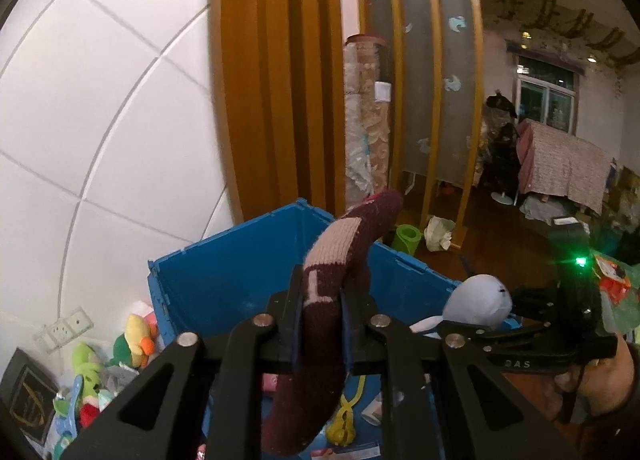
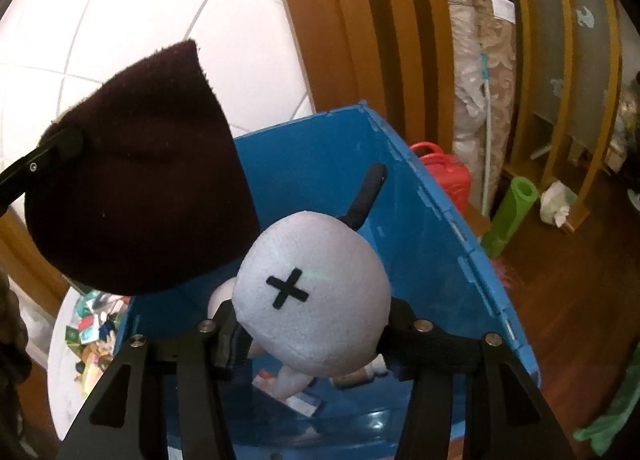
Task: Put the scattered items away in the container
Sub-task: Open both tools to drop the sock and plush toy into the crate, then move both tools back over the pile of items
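Observation:
My left gripper (image 1: 320,324) is shut on a maroon and beige knitted hat (image 1: 320,324), held above the open blue crate (image 1: 224,272). The hat also shows in the right wrist view (image 2: 132,188), hanging at upper left. My right gripper (image 2: 308,324) is shut on a white plush toy (image 2: 316,292) with a black cross eye and a dark ear, held over the same crate (image 2: 440,220). That plush also shows in the left wrist view (image 1: 478,300), with the right gripper (image 1: 472,330) behind it. Small items lie on the crate floor, among them a yellow clip (image 1: 344,420).
Plush toys (image 1: 132,344) and small items lie on the floor left of the crate by the white tiled wall. A green rolled mat (image 2: 512,212), a red bag (image 2: 444,176) and wooden slats (image 1: 280,80) stand beyond the crate.

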A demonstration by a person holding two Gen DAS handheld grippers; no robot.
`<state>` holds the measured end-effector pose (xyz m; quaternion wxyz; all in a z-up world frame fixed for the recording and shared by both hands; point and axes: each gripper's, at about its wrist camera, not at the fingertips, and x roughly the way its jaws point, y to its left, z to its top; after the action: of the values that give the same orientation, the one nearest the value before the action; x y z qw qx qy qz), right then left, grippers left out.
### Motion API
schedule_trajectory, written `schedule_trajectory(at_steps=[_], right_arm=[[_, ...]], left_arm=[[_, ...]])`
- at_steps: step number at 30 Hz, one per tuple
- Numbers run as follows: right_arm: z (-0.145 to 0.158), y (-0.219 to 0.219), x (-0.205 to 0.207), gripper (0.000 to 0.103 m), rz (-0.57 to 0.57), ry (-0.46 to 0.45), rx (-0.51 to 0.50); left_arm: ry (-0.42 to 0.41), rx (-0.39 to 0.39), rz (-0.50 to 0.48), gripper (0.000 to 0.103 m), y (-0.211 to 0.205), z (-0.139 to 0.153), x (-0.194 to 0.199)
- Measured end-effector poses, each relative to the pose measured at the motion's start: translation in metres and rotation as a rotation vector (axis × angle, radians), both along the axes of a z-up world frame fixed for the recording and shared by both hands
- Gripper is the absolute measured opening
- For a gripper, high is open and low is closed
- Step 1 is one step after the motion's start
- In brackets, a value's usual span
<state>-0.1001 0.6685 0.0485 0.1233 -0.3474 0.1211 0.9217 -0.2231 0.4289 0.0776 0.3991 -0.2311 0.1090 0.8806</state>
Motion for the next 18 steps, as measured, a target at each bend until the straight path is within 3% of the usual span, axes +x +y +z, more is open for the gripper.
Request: schedule_trajectory(at_steps=[1,2,4,8,18], right_arm=[[0.001,0.001,0.000,0.066,-0.012,0.005,0.008],[0.001,0.002,-0.001,0.095,-0.021,0.003,0.011],[0.003,0.002,-0.001,0.102,-0.027,0.019,0.001],[0.001,-0.005,-0.008,0.102,-0.005,0.015,-0.010],[-0.004,-0.046,-0.028,0.102,0.102,0.013,-0.016]], left_arm=[[0.003,0.003,0.026,0.070,-0.004,-0.001,-0.003],[0.010,0.014,0.054,0.101,-0.009,-0.001,-0.004],[0.022,0.036,0.085,0.103,-0.021,0.000,-0.005],[0.034,0.004,0.122,0.103,-0.043,-0.004,-0.004],[-0.025,-0.023,0.266,0.103,-0.117,-0.030,0.001]])
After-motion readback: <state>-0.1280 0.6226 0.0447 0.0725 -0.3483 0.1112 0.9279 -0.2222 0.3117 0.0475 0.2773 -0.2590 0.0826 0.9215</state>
